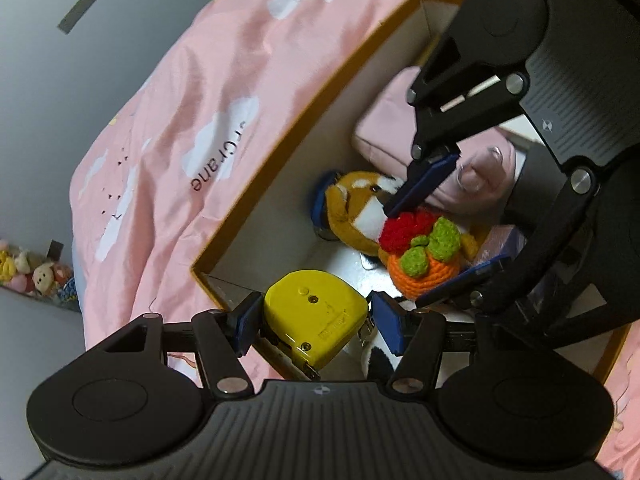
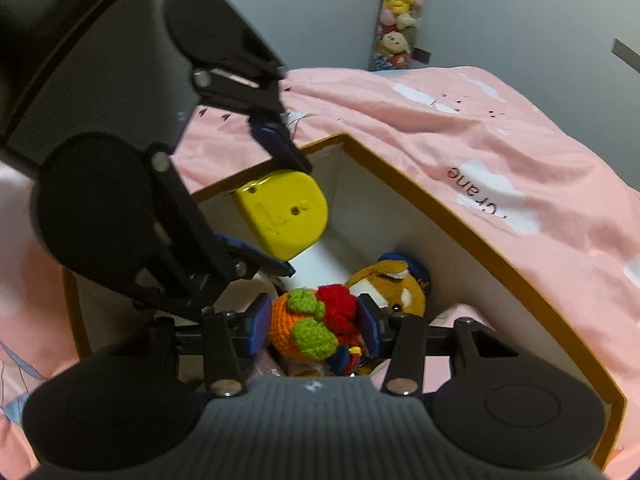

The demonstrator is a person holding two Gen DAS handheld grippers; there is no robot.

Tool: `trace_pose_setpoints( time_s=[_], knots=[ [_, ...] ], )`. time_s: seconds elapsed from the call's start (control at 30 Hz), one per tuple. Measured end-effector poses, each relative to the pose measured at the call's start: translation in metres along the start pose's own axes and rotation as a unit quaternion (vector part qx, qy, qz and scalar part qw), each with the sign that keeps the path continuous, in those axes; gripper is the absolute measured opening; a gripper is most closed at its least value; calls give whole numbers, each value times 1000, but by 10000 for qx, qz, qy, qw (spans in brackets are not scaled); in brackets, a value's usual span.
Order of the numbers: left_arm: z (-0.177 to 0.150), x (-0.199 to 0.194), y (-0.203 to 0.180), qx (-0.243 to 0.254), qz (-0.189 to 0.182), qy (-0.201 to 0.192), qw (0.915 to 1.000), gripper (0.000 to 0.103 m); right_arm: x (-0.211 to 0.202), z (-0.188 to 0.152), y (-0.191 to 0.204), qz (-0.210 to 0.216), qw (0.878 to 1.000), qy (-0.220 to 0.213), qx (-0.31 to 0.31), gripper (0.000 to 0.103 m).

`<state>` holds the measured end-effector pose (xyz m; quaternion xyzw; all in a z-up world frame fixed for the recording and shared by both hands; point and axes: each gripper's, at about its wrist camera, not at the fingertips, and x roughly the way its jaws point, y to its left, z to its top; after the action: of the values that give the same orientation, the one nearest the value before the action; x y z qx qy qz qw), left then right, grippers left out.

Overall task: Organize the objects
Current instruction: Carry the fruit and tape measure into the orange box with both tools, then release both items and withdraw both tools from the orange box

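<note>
While both grippers are held over the open box (image 1: 256,184), the left gripper (image 1: 310,320) is seen clamped on a yellow tape measure (image 1: 316,312), its blue pads (image 1: 244,316) pressed against the case's two sides, with a short length of blade showing beneath the case. Between the pads of the right gripper (image 2: 314,328) a crocheted toy (image 2: 312,326) of orange, green and red yarn is held, gripped at both flanks. Both held things are kept above the box's interior, the tape measure near one corner and the crocheted toy more toward the middle. Below them, on the white floor of the box, a brown and white plush animal (image 1: 352,208) with a blue cap is seen lying, and beside it a pale pink soft pouch (image 1: 392,128) rests against the inner wall. The box has white inner walls and a mustard-coloured rim, and is set on a pink quilt (image 1: 180,120) printed with white clouds. Farther off, against the grey wall, a row of small plush toys (image 2: 398,12) is visible.
</note>
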<state>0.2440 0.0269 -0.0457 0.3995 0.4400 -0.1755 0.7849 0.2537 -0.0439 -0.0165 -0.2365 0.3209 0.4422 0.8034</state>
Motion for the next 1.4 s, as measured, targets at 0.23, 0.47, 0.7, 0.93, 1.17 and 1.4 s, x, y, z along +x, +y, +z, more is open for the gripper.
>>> trace_pose_setpoints(
  time_s=[0.23, 0.47, 0.7, 0.93, 1.17, 1.4],
  knots=[
    [-2, 2, -3, 135, 47, 65, 9999, 72, 2, -3, 3, -39, 9999, 25, -115, 51],
    [-4, -4, -6, 98, 128, 19, 9999, 73, 1, -2, -5, 26, 9999, 76, 144, 53],
    [-10, -19, 1, -53, 105, -160, 9998, 76, -1, -1, -5, 34, 9998, 85, 189, 56],
    [-18, -43, 14, -386, 113, -329, 9987, 78, -8, 8, -11, 22, 9991, -55, 413, 67],
    [-17, -85, 17, -766, 311, -703, 9941, 79, -41, 17, -5, -243, 9977, -395, 490, 74],
    [-24, -134, 12, -1973, 376, -1546, 9673, 81, -107, 6, 4, -920, 9886, -740, 933, 79]
  ],
)
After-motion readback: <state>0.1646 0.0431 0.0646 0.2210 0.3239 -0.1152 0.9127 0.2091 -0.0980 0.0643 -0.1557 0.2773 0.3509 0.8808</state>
